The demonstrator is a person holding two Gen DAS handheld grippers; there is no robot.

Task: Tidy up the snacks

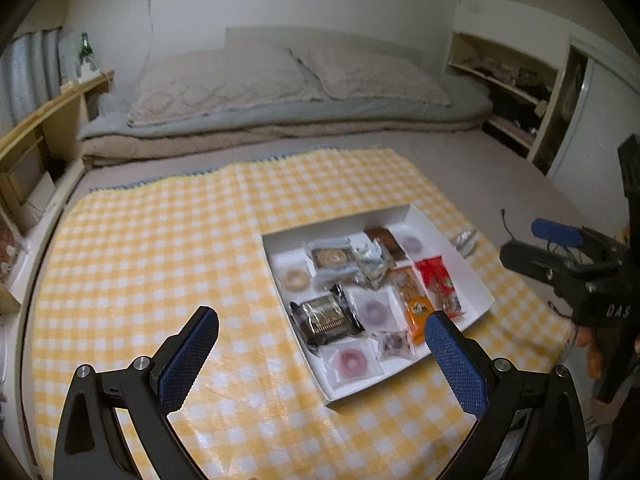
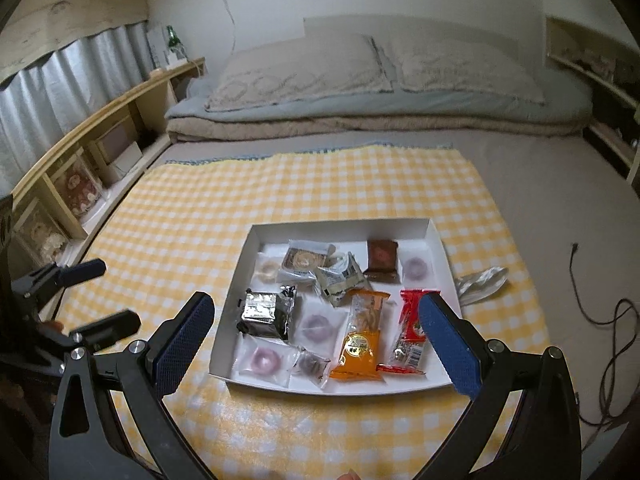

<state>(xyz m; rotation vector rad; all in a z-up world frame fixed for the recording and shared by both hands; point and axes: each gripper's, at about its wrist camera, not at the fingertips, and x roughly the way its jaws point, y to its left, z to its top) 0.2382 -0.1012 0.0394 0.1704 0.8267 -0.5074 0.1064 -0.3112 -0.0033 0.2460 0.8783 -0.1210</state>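
Observation:
A shallow white box [image 2: 340, 229] lies on a yellow checked cloth [image 2: 320, 184]. It holds several wrapped snacks: an orange packet [image 2: 362, 340], a red packet [image 2: 412, 328], a silver-black packet [image 2: 266, 314], a brown packet [image 2: 382, 260] and ring-shaped sweets in clear wrap [image 2: 318, 326]. A crumpled silver wrapper [image 2: 482, 282] lies on the cloth just right of the box. My right gripper [image 2: 317, 302] hangs open above the box's near side, holding nothing. My left gripper [image 1: 322, 318] is open and empty over the box's [image 1: 340, 222] near left corner. Each gripper shows in the other's view: right [image 1: 520, 240], left [image 2: 118, 294].
Folded bedding and two pillows [image 2: 360, 76] lie beyond the cloth. A low wooden shelf [image 2: 80, 152] runs along the left, and open shelves [image 1: 512, 92] stand at the back right. A dark cable [image 2: 600, 308] trails over the bare surface right of the cloth.

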